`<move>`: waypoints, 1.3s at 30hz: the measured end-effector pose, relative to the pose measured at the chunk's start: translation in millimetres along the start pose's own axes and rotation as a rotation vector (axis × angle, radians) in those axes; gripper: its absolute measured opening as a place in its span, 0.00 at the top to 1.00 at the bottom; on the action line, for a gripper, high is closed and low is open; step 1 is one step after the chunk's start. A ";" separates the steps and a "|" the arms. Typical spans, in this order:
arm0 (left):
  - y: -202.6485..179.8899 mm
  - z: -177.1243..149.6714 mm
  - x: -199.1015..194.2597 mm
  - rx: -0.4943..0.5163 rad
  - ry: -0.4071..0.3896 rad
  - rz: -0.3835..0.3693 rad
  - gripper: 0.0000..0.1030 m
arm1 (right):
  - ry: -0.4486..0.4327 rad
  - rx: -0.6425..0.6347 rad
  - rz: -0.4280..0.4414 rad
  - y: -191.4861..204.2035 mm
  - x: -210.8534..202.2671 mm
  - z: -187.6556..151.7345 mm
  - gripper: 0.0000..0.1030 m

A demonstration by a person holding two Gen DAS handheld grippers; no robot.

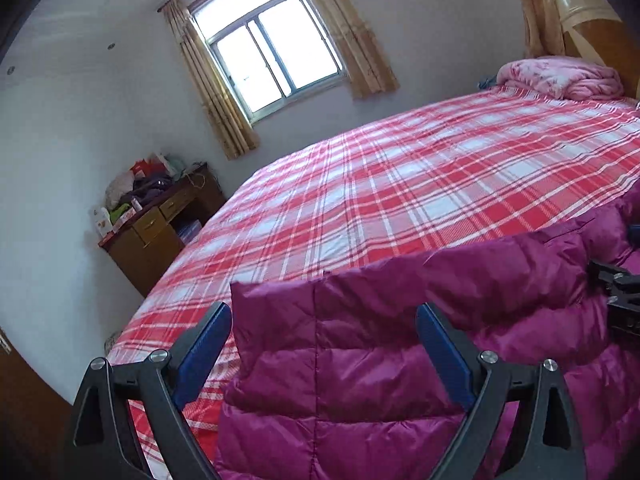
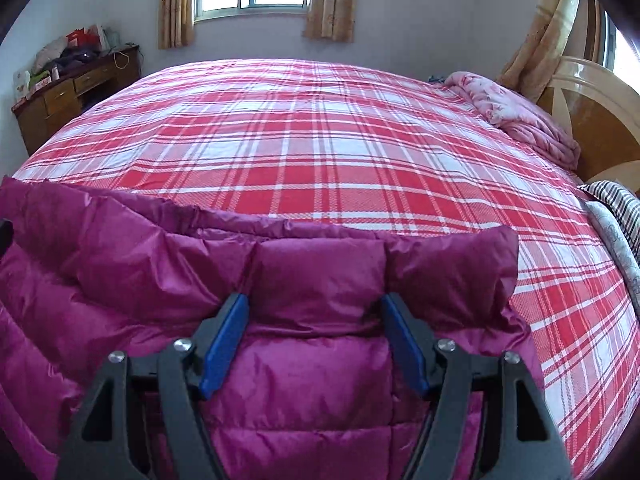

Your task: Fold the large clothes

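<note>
Right now a big purple puffy coat (image 2: 304, 360) lies on the near side of a bed (image 2: 320, 140) with a red and white checked cover. The right tool (image 2: 314, 300) has its two blue pads (image 2: 224, 344) pressed into a puffy fold at the top edge of the coat, one pad on each side, so it is gripping the coat. The left tool (image 1: 324, 312) is wide open. Its blue pads (image 1: 200, 356) stand apart, with the coat's corner between them, and they do not squeeze it. One pad is over the checked cover and the other is over the coat. At the far right of the left view, part of the right tool shows, dark against the coat. A pink blanket (image 2: 516, 116) is bunched up at the head of the bed, next to the wooden headboard (image 2: 600, 120). A striped cloth (image 2: 624, 208) lies at the bed's right edge. A brown desk with drawers (image 1: 160, 224) stands by the wall under the window (image 1: 268, 52). On its tabletop sit bags, boxes and clothes in a pile (image 1: 136, 188), but I cannot tell what is inside them.
</note>
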State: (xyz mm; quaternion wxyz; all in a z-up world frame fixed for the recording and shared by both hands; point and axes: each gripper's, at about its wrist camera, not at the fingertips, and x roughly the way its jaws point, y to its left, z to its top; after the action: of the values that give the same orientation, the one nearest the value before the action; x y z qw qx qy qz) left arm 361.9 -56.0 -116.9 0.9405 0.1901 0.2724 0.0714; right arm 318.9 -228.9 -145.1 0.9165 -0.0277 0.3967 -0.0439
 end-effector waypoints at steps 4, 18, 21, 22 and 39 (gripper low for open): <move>-1.1 -10.2 31.7 -0.039 0.093 -0.026 0.09 | -0.005 0.027 0.005 -3.2 4.6 -1.1 0.28; -1.6 -22.5 57.0 -0.099 0.186 -0.100 0.04 | 0.012 0.017 -0.011 2.4 12.4 -1.6 0.23; -2.8 -22.8 58.6 -0.096 0.195 -0.099 0.04 | 0.019 0.009 -0.019 3.1 13.7 -1.9 0.22; -2.2 -22.5 59.0 -0.096 0.198 -0.100 0.03 | 0.022 0.006 -0.022 3.8 14.4 -2.0 0.21; -3.7 -24.1 65.1 -0.090 0.224 -0.095 0.02 | 0.073 -0.043 -0.068 12.2 26.2 -0.3 0.15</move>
State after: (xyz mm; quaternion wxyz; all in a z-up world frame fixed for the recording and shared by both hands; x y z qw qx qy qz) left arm 403.8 -36.2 -168.8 0.9141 0.1255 0.3809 0.0599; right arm 337.3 -219.4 -165.4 0.8985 -0.0595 0.4296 -0.0674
